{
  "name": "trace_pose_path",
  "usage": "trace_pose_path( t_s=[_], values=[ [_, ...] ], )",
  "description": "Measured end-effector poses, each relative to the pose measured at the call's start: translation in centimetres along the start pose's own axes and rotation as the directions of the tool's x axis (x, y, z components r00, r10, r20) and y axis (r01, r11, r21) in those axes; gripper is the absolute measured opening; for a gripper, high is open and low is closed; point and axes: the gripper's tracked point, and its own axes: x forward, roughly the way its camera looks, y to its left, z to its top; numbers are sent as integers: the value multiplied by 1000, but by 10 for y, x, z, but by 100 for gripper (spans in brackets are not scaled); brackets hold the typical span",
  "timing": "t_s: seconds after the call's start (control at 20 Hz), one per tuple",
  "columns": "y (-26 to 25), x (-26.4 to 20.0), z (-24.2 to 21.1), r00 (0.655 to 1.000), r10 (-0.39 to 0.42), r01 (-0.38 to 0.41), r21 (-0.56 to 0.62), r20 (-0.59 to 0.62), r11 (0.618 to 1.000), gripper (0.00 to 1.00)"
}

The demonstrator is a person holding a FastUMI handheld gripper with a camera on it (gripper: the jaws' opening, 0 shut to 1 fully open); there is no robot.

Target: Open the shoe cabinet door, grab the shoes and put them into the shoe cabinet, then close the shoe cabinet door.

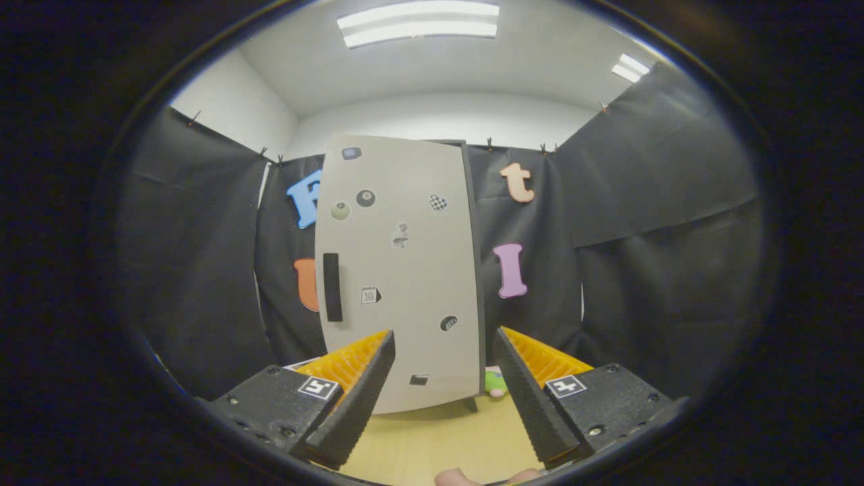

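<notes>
Your gripper is parted wide, its fingers holding nothing, hovering over the pale wooden table and aimed at the shoe cabinet just ahead. The cabinet stands upright at the far side of the table, against the black cloth wall, and its door looks flush and shut across the front. A dark vertical handle sits near the door's left edge, about halfway up, left of and beyond your left finger. Small stickers dot the door face.

A closed door fits either end of the job: shoes waiting outside, or already stowed inside. A small green and pink thing peeks out low at the cabinet's right side, between cabinet and right finger; you can't tell whether it is a shoe.

Judging by its look, the door is a stiff, light, smooth panel, so the flat face offers little grip. If you must work it, the handle is the place: a narrow raised bar, rigid, best pinched across its width near the middle, then swung gently so the light cabinet doesn't slide
</notes>
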Motion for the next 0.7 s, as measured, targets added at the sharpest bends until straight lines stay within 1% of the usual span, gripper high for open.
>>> trace_pose_path(
  t_s=[0.1, 0.25, 0.4, 0.55, 0.7],
  values=[
    [0, -7, -7, 999, -5, 5, 2, -37, 1000, 96],
    [-3, -7, -2, 1000, -3, 2, -15, -26, 1000, 96],
    [-5, -5, -12, 999, -12, 11, -11, -36, 1000, 97],
    [-1, -8, -21, 999, 2, -1, 13, -51, 1000, 97],
    [13, -5, -21, 998, 24, -23, 10, -51, 1000, 97]
  ],
)
